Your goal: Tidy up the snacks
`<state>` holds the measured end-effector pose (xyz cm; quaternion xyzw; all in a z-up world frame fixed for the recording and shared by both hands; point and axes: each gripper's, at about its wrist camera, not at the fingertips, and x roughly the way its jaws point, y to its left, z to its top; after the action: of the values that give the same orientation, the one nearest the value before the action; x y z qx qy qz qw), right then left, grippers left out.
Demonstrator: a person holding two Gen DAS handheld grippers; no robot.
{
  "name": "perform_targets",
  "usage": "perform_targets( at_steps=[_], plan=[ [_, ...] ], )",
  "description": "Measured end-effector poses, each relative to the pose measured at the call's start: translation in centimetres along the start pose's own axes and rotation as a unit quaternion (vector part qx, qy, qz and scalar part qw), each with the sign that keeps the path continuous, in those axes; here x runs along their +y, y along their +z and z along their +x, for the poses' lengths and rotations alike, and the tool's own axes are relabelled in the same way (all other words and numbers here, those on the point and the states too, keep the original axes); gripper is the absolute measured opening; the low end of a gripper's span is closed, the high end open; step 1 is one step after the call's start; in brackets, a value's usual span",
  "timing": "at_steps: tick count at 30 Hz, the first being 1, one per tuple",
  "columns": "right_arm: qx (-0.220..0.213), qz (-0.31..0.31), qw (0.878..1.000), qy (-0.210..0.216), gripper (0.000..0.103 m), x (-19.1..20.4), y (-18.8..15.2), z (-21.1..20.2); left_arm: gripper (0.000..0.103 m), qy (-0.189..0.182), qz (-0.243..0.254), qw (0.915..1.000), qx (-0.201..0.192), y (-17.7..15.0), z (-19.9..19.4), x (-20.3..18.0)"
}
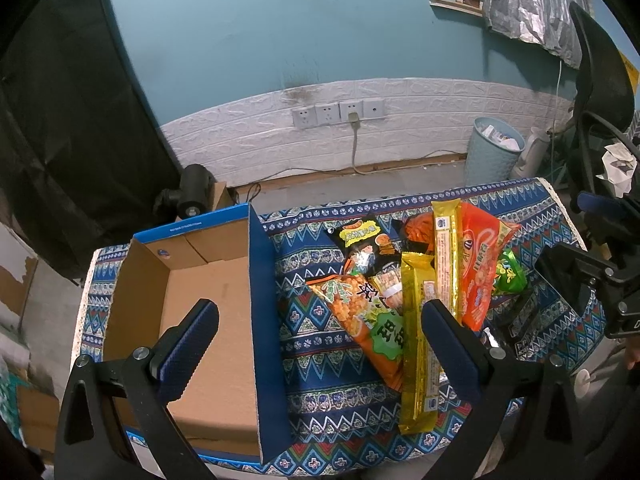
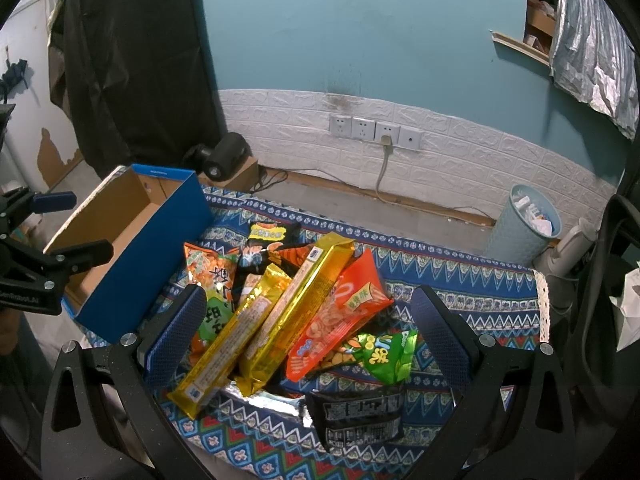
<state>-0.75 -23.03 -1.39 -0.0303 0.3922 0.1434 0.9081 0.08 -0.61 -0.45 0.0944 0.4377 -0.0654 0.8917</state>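
A patterned cloth covers the worktop (image 2: 460, 280), with an open cardboard box (image 1: 208, 304) at its left end. The snack packets (image 2: 288, 312) lie heaped beside it. The left tool (image 1: 320, 332) and right tool (image 2: 308, 324) are both spread, holding nothing.

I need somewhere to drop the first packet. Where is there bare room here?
The cardboard box floor is bare wall to wall. Bare tablecloth also runs between the box's blue wall and the orange-green bag. It is crowded where the gold packets, the orange bag and other snacks overlap.
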Motion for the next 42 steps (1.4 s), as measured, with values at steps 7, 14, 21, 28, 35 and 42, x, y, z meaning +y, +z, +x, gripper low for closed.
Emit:
perform_targets(
  at_steps=[7,14,21,28,35,42],
  plan=[
    [0.002,-0.001,1.0,-0.001,0.1,0.03,-0.14,-0.04,0.102,-0.003,-0.001,1.0,0.002,-0.11,-0.03,-0.02],
    [0.003,-0.001,1.0,-0.001,0.1,-0.21,-0.15,-0.16,0.102,-0.003,0.0,1.0,0.002,-0.13,-0.01,-0.02],
    [0.005,-0.001,1.0,-0.002,0.1,-0.35,-0.24,-0.26,0.102,-0.003,0.002,1.0,0.002,-0.22,0.01,-0.21],
    [0.006,-0.001,1.0,-0.002,0.1,-0.31,-0.14,-0.12,0.102,-0.004,0.002,1.0,0.002,-0.32,0.02,-0.41],
    [0.007,-0.001,1.0,-0.003,0.1,-0.38,-0.17,-0.13,0.102,-0.004,0.002,1.0,0.002,-0.3,0.01,-0.43],
    [0.008,-0.001,1.0,-0.003,0.1,-0.48,-0.27,-0.03,0.102,-0.004,0.003,1.0,0.003,-0.37,0.03,-0.53]
  ],
)
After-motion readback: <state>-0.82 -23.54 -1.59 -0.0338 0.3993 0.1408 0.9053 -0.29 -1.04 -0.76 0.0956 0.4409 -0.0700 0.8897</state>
